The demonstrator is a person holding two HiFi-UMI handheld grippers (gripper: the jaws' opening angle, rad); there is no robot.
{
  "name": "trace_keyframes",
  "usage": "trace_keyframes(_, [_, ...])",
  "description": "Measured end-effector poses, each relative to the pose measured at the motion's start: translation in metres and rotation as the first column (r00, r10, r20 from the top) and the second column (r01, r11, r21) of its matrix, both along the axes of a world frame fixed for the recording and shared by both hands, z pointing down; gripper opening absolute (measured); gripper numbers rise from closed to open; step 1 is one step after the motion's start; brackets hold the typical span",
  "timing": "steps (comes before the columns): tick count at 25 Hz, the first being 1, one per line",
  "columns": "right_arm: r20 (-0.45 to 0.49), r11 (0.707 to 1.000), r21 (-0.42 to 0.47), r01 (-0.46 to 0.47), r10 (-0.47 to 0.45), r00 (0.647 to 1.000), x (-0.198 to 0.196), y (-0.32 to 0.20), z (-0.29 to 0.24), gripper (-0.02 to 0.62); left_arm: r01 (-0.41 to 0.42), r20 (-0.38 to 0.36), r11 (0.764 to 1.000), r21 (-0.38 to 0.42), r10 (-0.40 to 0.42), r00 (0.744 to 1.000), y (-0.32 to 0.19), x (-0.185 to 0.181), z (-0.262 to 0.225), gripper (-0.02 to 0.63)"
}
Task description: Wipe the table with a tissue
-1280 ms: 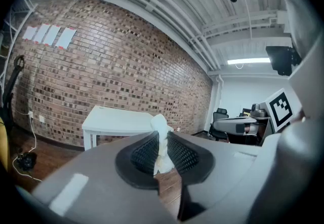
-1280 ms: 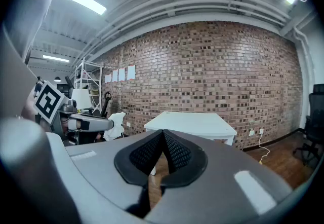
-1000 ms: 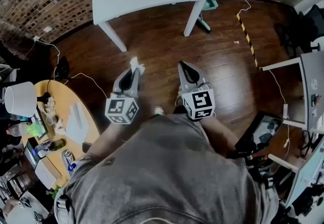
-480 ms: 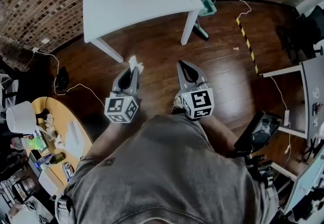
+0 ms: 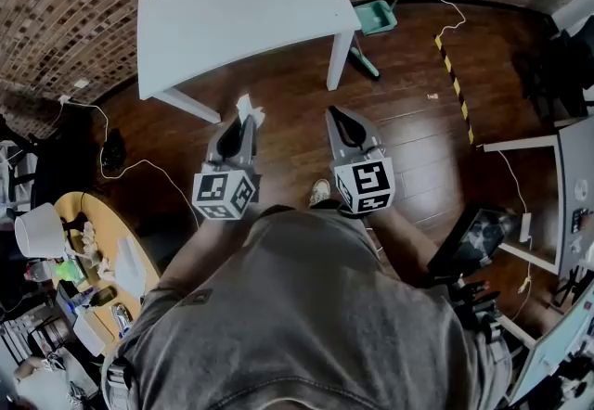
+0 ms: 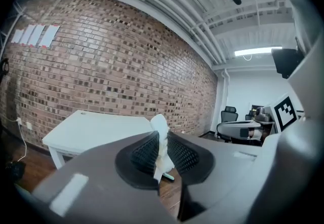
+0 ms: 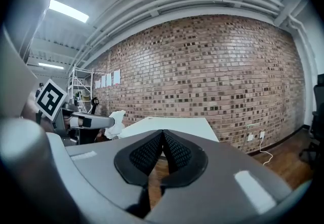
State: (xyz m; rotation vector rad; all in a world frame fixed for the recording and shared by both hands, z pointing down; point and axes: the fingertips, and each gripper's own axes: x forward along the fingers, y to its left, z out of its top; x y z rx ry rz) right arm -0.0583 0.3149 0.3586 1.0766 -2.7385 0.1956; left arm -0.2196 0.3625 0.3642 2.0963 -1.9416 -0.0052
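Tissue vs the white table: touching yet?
Apart. The head view shows the tissue, pinched in the left tool, over bare wood floor, with a visible gap to the white table.

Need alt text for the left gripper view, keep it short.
The left claw is shut on a white tissue that sticks up between its jaws. Ahead stands a white table in front of a brick wall, not yet reached.
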Motion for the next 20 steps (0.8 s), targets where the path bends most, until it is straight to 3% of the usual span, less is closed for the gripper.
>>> trace_keyframes(11, [0.002, 0.999, -0.034, -0.018, 0.018, 1.000, 0.010, -0.047, 0.009, 0.014, -0.022, -0.008, 1.000, -0.016, 0.022, 1.000, -0.055, 0.014, 0.003, 0.049])
trace_keyframes(20, [-0.032, 0.997, -0.019, -0.077, 0.076, 0.997, 0.001, -0.122, 0.011, 0.015, -0.084, -0.035, 0.996, -0.006, 0.084, 0.996, -0.140, 0.003, 0.013, 0.049])
